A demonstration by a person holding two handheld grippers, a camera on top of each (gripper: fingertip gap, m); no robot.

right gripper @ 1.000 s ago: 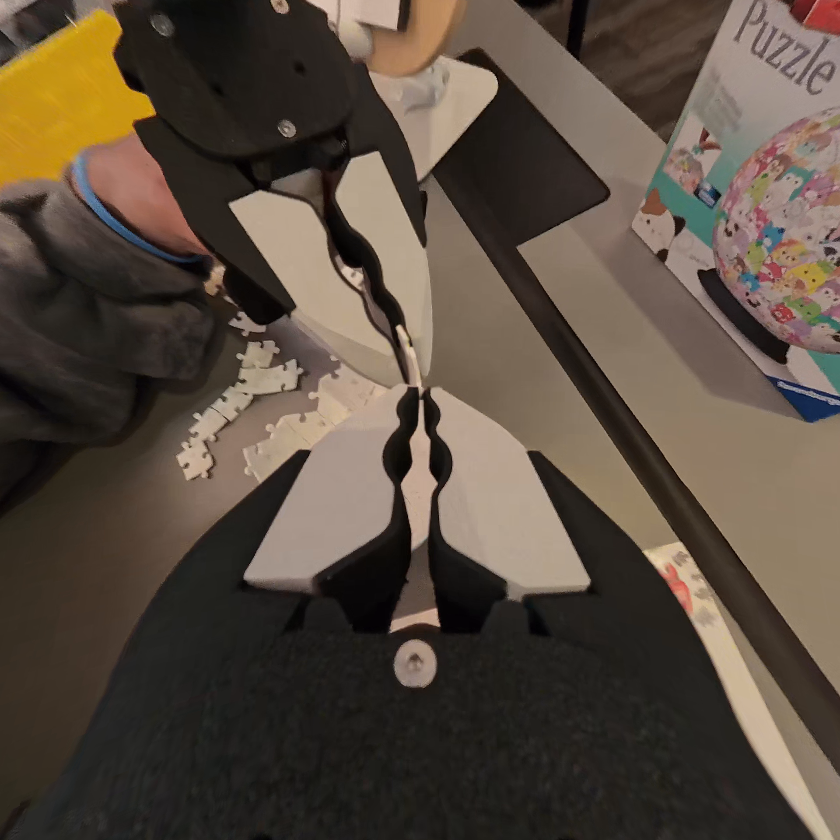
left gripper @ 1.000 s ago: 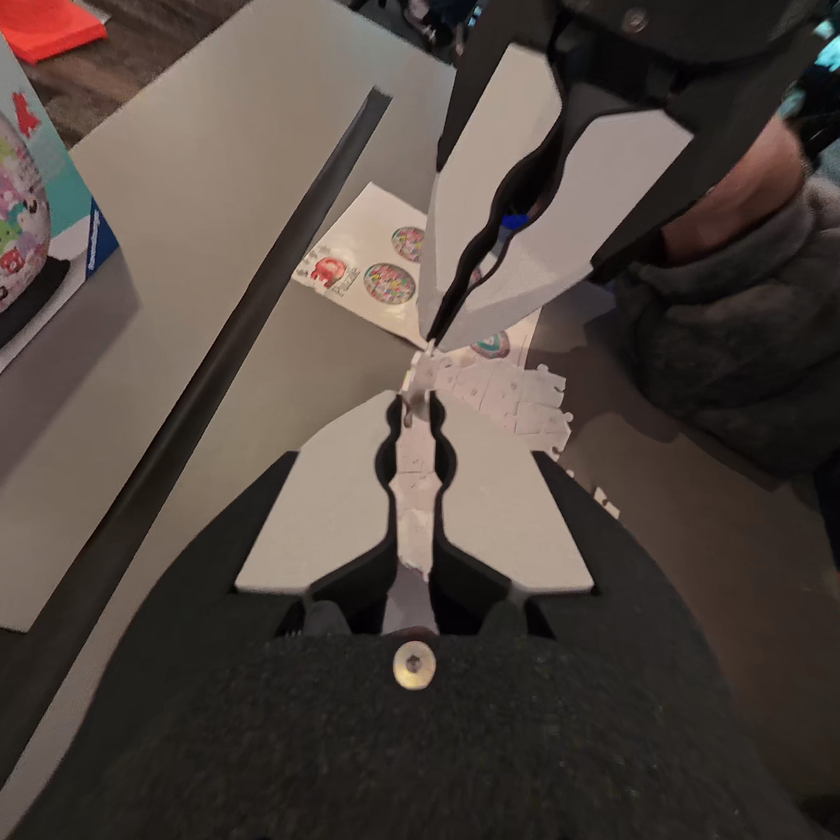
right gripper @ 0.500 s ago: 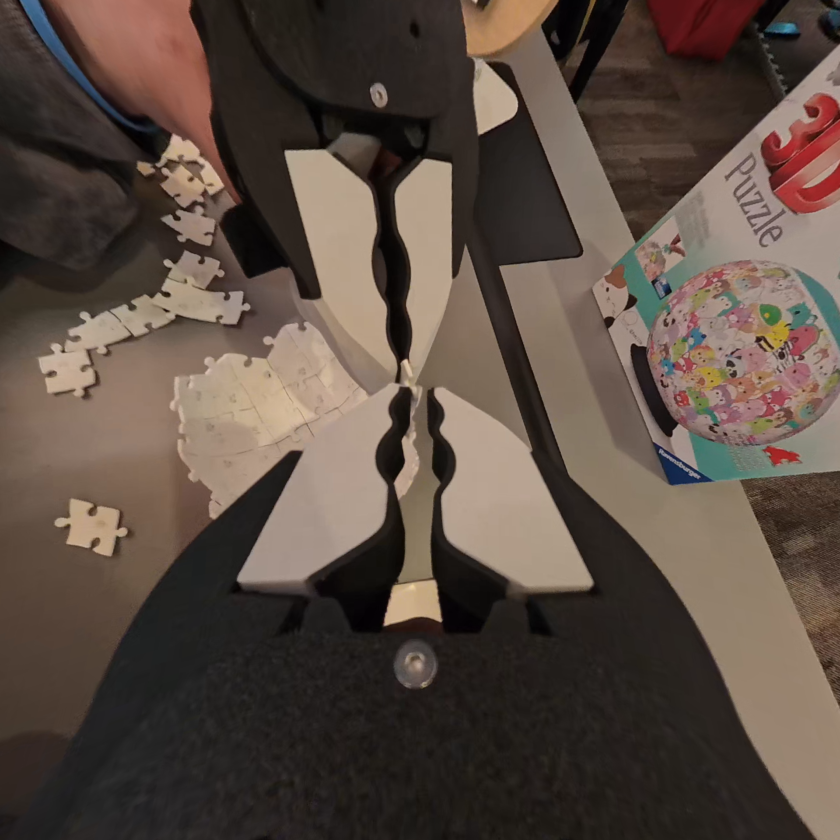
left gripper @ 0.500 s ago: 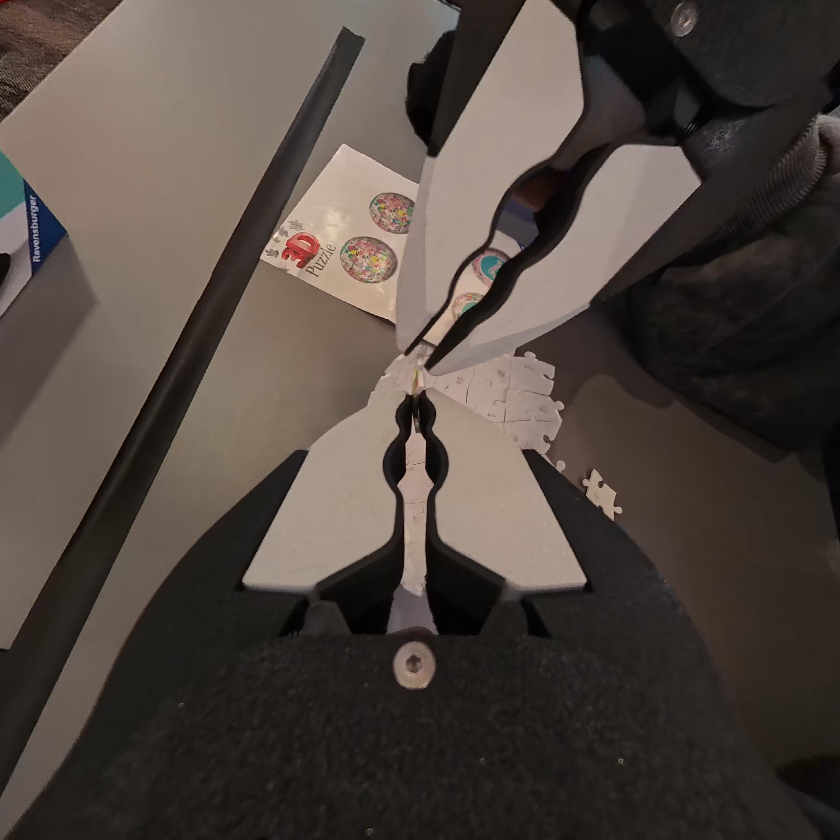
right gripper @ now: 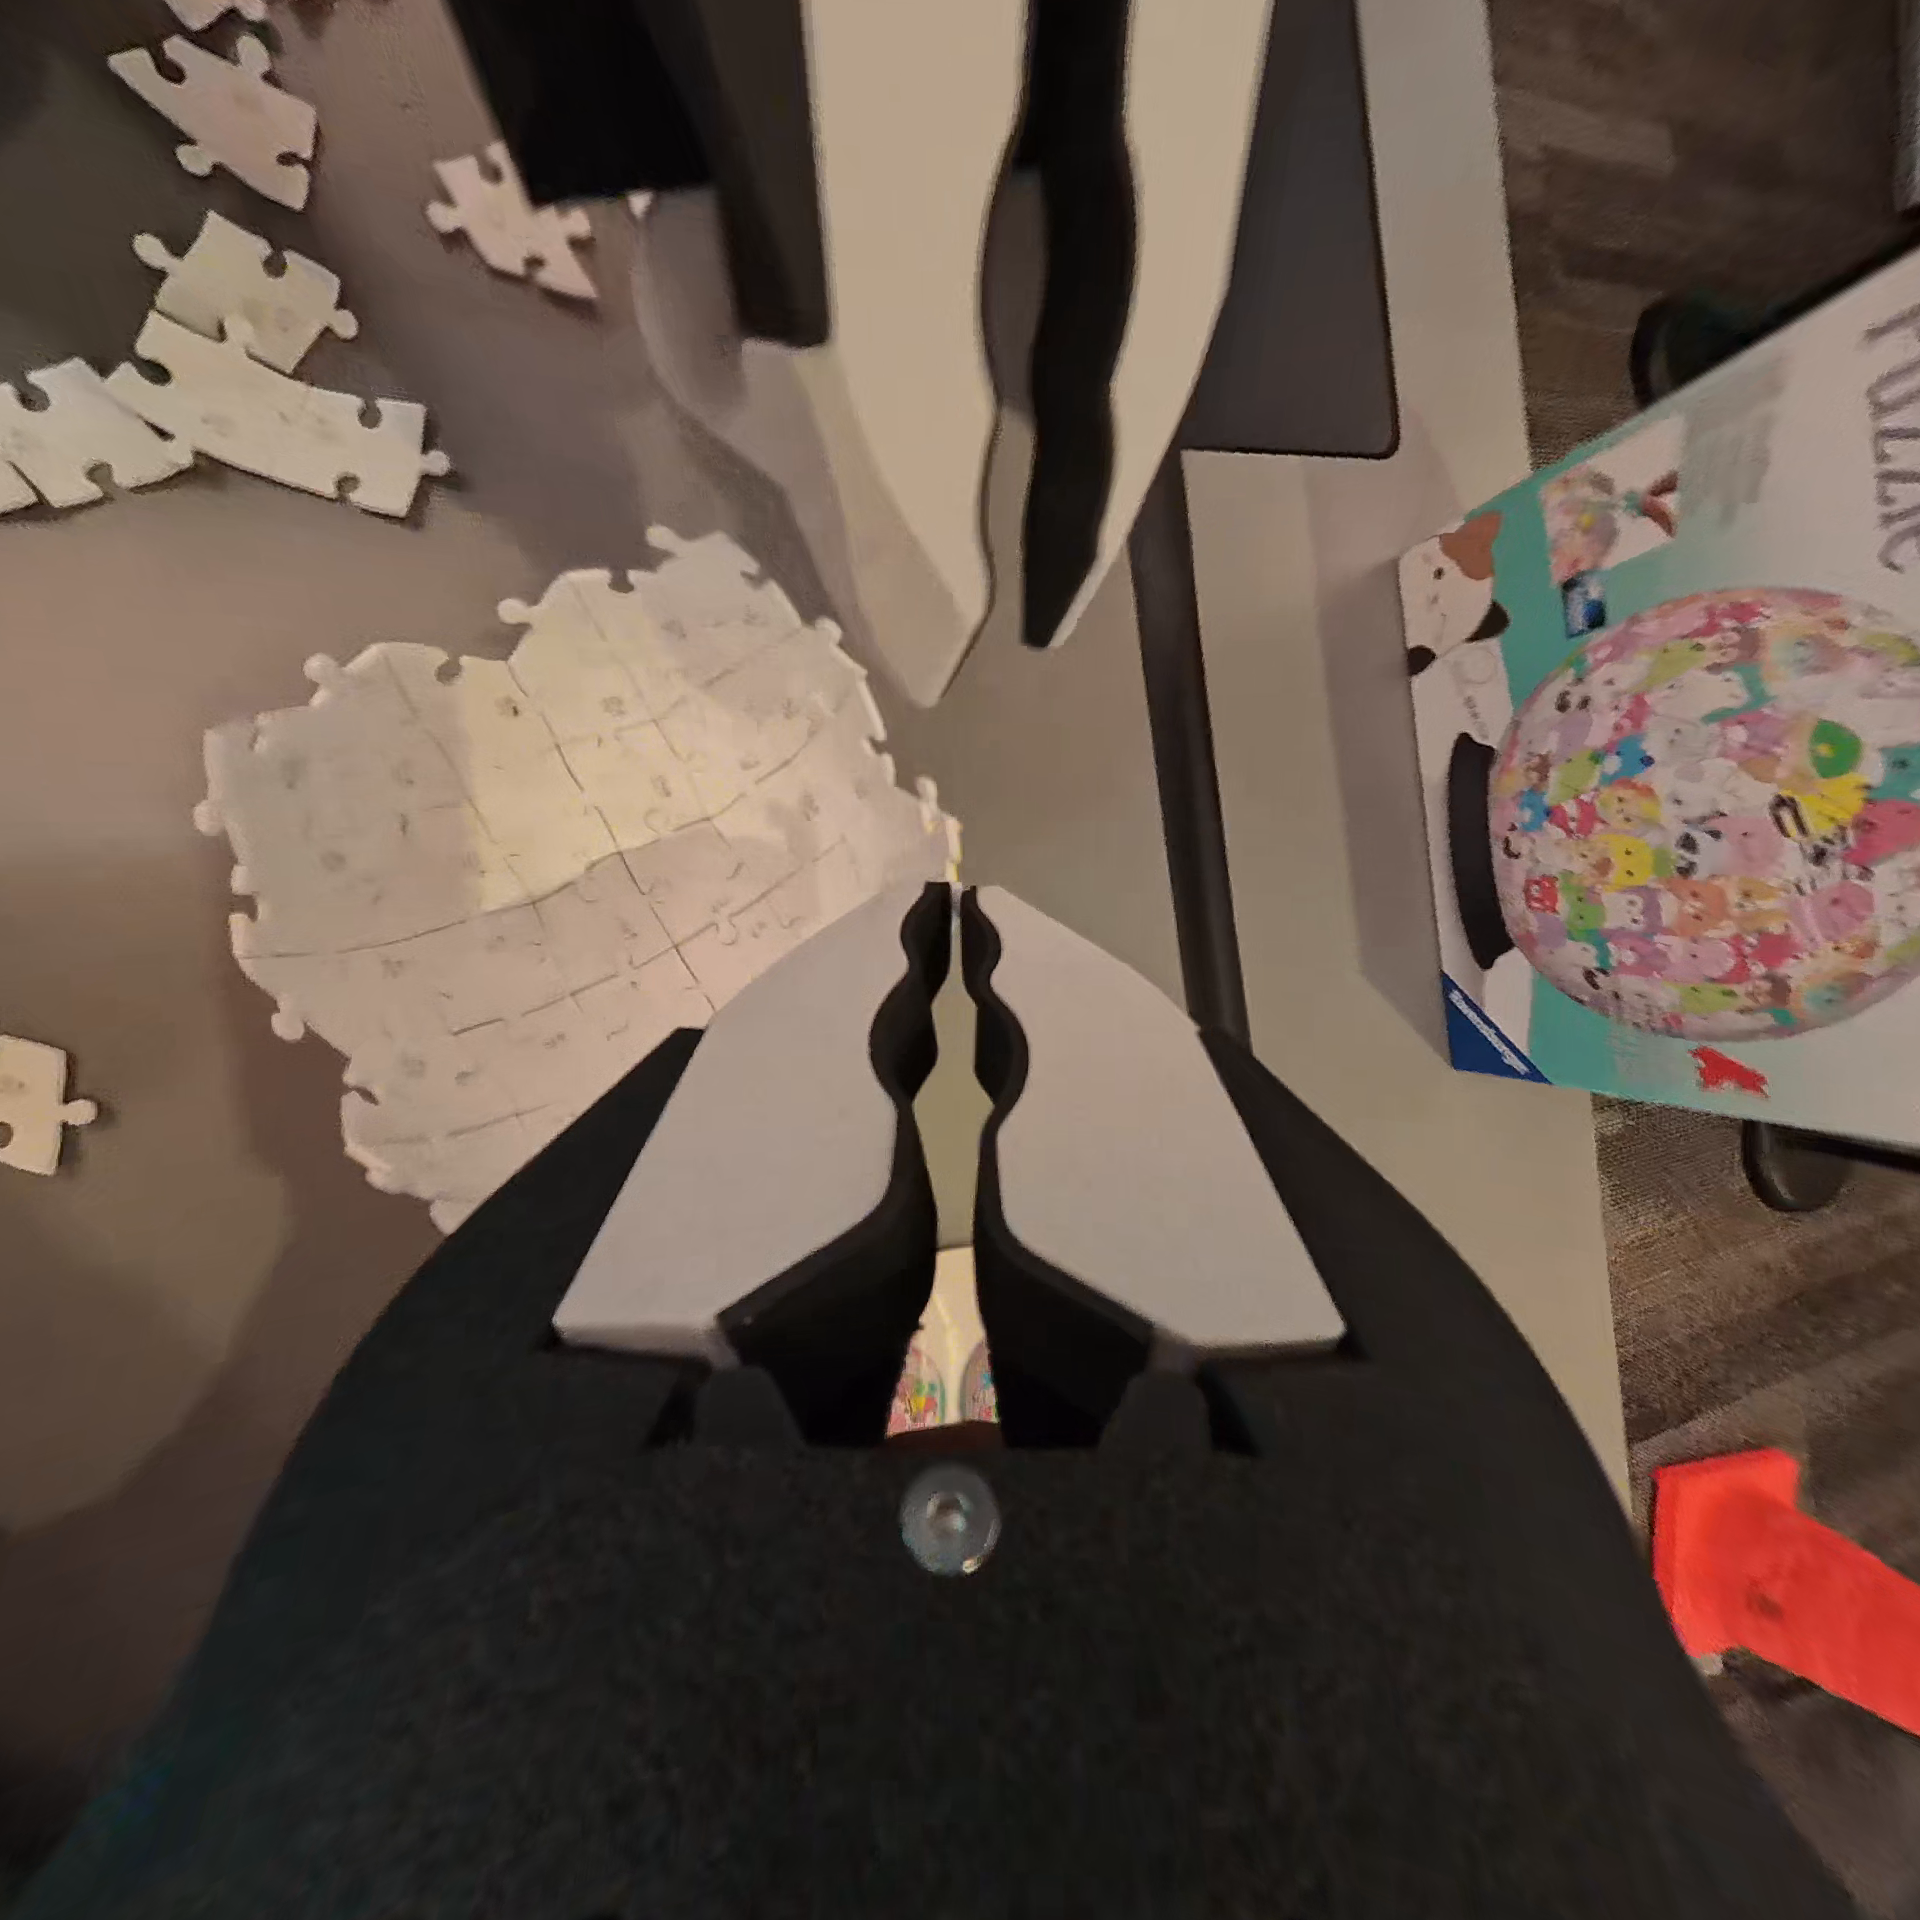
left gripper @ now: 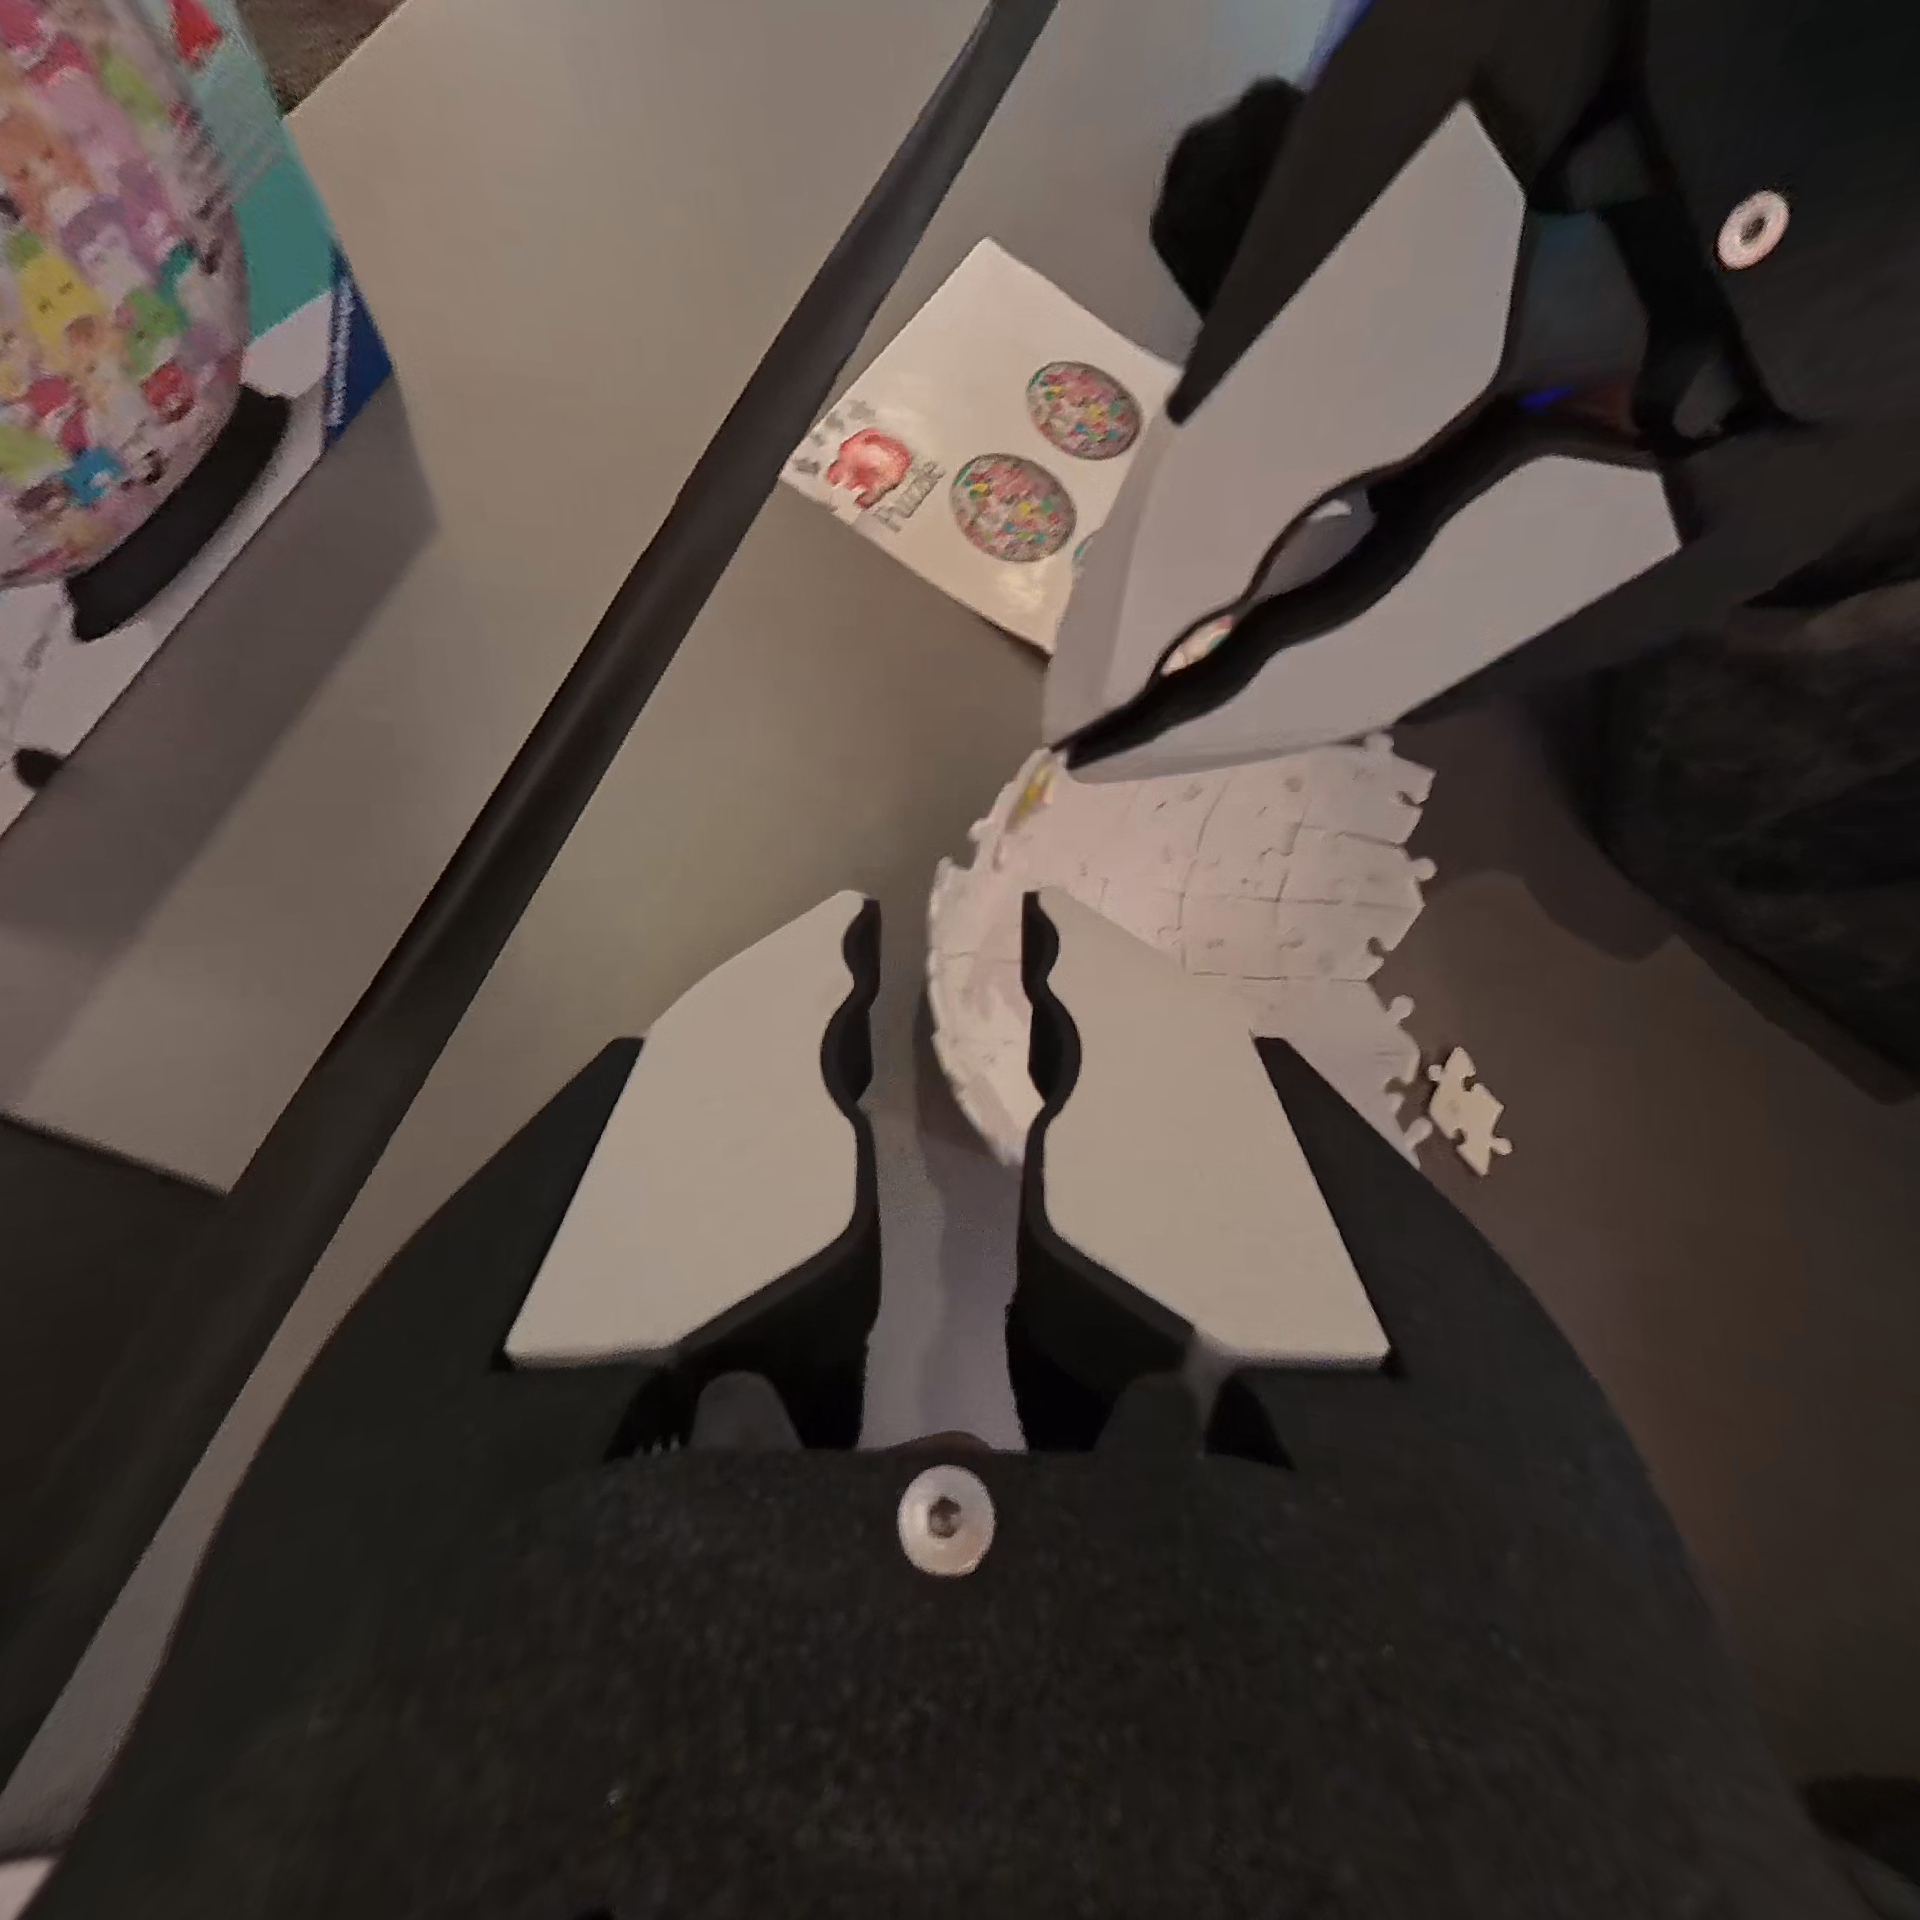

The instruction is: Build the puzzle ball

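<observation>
The joined puzzle section (right gripper: 540,831), a curved white shell seen from its blank side, rests on the grey table. My right gripper (right gripper: 954,896) is shut on the thin right edge of the section. In the left wrist view it (left gripper: 1060,753) comes in from the upper right and pinches the section's (left gripper: 1247,873) near rim. My left gripper (left gripper: 951,914) is open and empty, its fingers standing either side of the section's lower edge without touching it. In the right wrist view it (right gripper: 1003,644) hangs just beyond my right fingertips.
Loose white pieces (right gripper: 260,416) lie at the upper left, one more (left gripper: 1470,1112) beside the section. The puzzle box (right gripper: 1662,831) stands on the right. A printed leaflet (left gripper: 987,468) lies behind. A dark seam (left gripper: 623,623) splits the tables. An orange object (right gripper: 1787,1558) lies on the floor. The tips of both grippers are at nearly the same place.
My left gripper has opened, let go of the section's edge, and drawn back a little. My right gripper stays shut on the edge and has tilted to look down on the section.
</observation>
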